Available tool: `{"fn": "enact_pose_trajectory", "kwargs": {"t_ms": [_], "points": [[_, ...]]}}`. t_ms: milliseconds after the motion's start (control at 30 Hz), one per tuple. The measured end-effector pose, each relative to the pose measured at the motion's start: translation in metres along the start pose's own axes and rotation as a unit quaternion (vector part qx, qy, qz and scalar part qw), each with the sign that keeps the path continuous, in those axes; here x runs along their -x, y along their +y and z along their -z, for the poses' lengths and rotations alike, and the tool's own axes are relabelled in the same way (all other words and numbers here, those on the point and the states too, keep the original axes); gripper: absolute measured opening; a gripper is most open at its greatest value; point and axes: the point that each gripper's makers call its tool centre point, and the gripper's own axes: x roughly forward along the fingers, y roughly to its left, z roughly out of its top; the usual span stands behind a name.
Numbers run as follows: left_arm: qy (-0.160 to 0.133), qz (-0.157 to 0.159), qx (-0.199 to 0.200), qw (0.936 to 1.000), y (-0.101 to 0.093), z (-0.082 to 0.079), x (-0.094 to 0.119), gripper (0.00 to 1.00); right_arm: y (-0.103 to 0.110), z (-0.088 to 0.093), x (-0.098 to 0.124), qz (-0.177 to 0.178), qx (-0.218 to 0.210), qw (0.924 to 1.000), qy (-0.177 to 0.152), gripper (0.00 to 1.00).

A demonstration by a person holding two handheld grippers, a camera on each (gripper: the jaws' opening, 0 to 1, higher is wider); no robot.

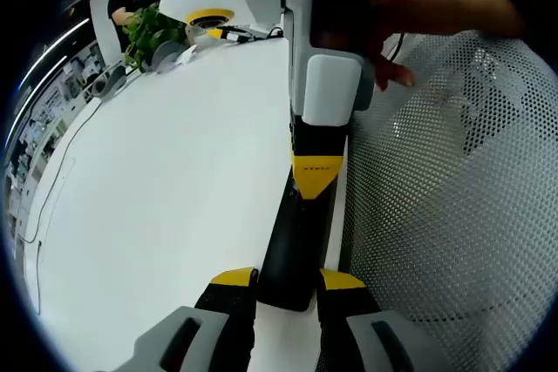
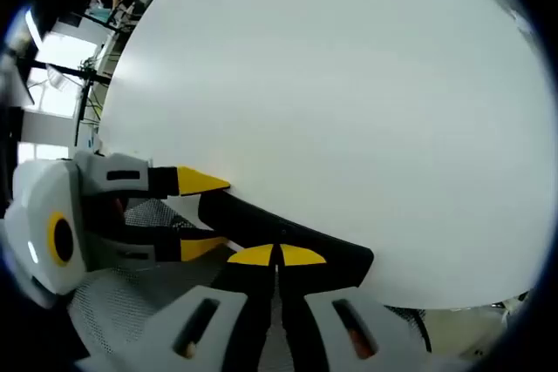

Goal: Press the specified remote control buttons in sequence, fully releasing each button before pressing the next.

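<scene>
Left gripper view: the left gripper (image 1: 288, 280) has its yellow-tipped jaws pinching the near end of the black remote (image 1: 292, 246), which lies along the edge of the white table (image 1: 166, 189). The right gripper (image 1: 316, 176) comes down onto the remote's far end. Perforated chair mesh (image 1: 453, 215) sits beside, a plant (image 1: 148, 32) at the back.

Right gripper view: the right gripper (image 2: 277, 255) has its jaws pressed together, tips touching the remote (image 2: 296, 237). The left gripper (image 2: 202, 215) clamps its other end.
</scene>
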Motion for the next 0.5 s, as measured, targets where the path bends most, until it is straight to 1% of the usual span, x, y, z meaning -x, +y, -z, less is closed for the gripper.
{"fn": "enact_pose_trajectory", "kwargs": {"t_ms": [67,233,433,500], "points": [[-0.002,0.000,-0.001,1.0000,-0.0003,0.0000,0.0003,0.27,-0.0005,-0.0004,-0.0002,-0.015,-0.027,0.9995,-0.004,0.00],[-0.002,0.002,-0.005,1.0000,-0.0006,-0.0003,-0.0001,0.26,-0.0005,0.0000,0.0001,-0.025,-0.046,0.9986,-0.005,0.00],[-0.004,0.002,-0.004,1.0000,-0.0005,0.0001,0.0002,0.27,0.0012,-0.0001,0.0003,-0.017,-0.038,0.9991,-0.005,0.00],[-0.003,0.001,-0.005,1.0000,-0.0005,0.0000,0.0001,0.27,0.0013,0.0009,0.0009,-0.019,-0.043,0.9989,-0.005,0.00]]}}
